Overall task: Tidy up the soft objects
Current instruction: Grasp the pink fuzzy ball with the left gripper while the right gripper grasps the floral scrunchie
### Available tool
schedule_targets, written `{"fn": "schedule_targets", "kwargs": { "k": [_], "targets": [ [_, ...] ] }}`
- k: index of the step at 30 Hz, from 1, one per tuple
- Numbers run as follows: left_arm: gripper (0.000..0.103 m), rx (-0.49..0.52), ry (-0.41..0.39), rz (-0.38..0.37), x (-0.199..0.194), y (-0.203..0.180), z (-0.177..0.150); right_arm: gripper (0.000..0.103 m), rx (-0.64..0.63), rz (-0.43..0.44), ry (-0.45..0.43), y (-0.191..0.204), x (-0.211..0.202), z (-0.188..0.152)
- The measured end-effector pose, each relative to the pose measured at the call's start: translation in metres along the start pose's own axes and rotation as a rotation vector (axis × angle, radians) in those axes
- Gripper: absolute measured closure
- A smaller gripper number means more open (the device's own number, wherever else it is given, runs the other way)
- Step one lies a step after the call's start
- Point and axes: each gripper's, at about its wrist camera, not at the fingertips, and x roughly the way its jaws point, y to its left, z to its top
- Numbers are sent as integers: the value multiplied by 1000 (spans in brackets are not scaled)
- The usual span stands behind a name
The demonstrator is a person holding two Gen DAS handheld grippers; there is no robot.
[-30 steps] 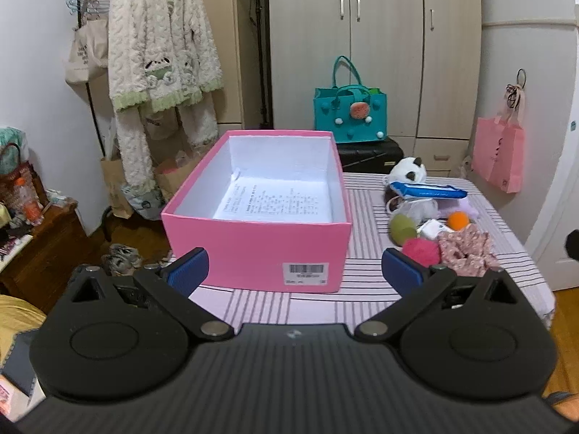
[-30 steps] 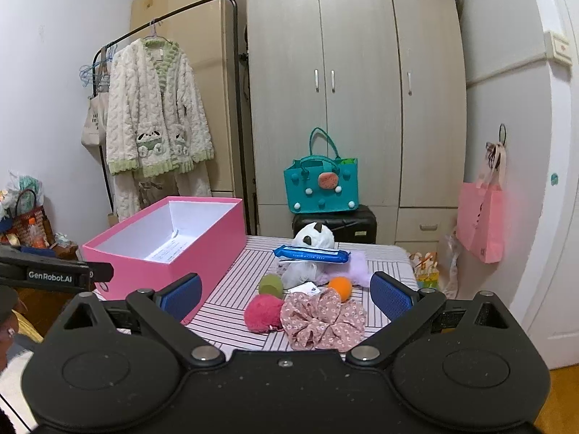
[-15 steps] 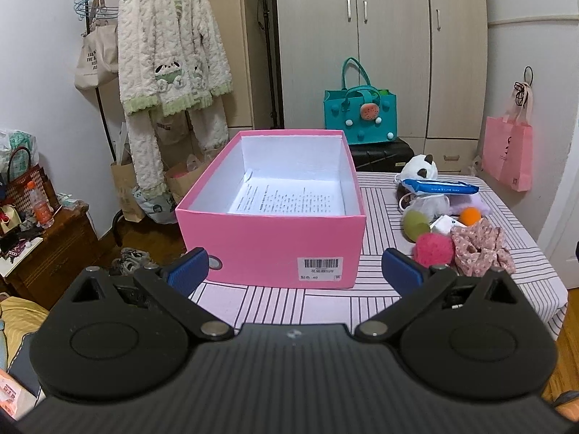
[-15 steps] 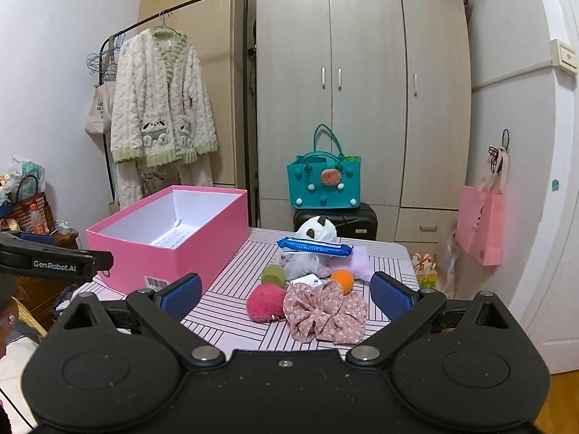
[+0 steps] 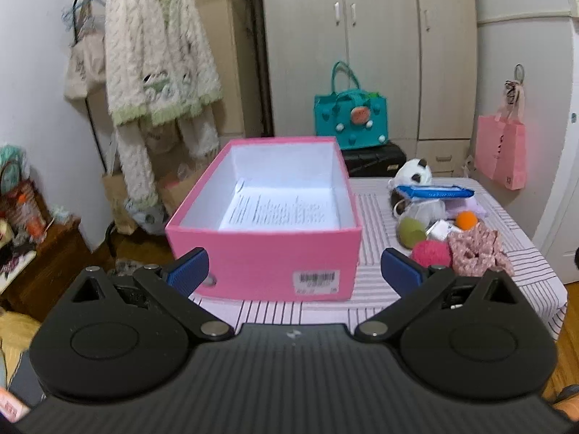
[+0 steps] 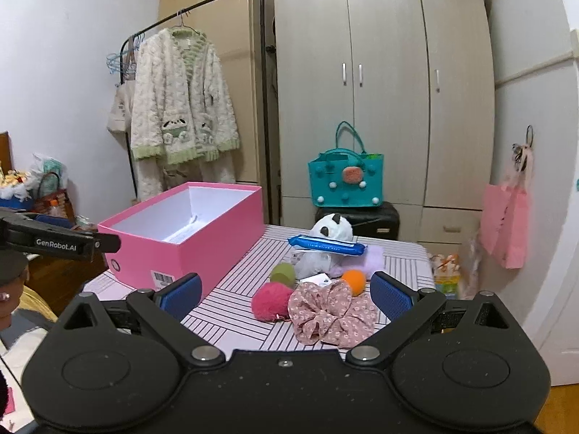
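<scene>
1. We see a beige wardrobe (image 6: 380, 90) at the back of the room, a clothes rail with a fluffy cream-and-green robe (image 6: 181, 108) to its left, a teal bag (image 6: 345, 181) on a black case, and a pink bag (image 6: 506, 224) hanging on the right wall.
2. The surface (image 5: 521, 249) wears a pale cloth with dark stripes.
3. On its left half stands the open pink box (image 5: 267, 253), white inside with a printed sheet on its floor; its long axis runs away from the left tool, barcode end nearest.
4. Right of the box lies the cluster of soft things, close together: a panda plush (image 6: 334, 229) farthest back, a blue packet (image 6: 325, 246) lying crosswise in front of it, then a floral scrunchie (image 6: 333, 311) nearest us, a pink pompom (image 6: 271, 300) just beside it, a green ball (image 6: 282, 273) and an orange ball (image 6: 354, 280).
5. Our left tool (image 5: 293, 271) is spread wide and empty, just short of the box.
6. Our right tool (image 6: 286, 294) is likewise spread wide, empty, short of the scrunchie.
</scene>
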Motion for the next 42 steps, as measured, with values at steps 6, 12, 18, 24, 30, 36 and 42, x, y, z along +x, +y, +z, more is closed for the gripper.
{"fn": "schedule_targets", "kwargs": {
  "k": [6,12,18,24,30,36,42],
  "targets": [
    [1,34,14,-97,19,-19,12,2,-10,62,-39,-17,14,-7],
    [3,53,51,-233,49,-45,19,3,-3,31,22,-38,51,-21],
    [7,128,38,-291,71,-80,20,2,-69,26,17,-35,68,-33],
    [9,218,22,-301,91,-108,19,2,4,14,40,-56,96,-42],
    [29,245,124,-349,123,-128,16,3,11,17,89,-68,132,-59],
    [42,263,213,-334,154,-135,9,3,44,51,171,-69,164,-61],
    [44,271,263,-335,177,-140,3,2,68,61,239,-69,187,-62]
  ]
}}
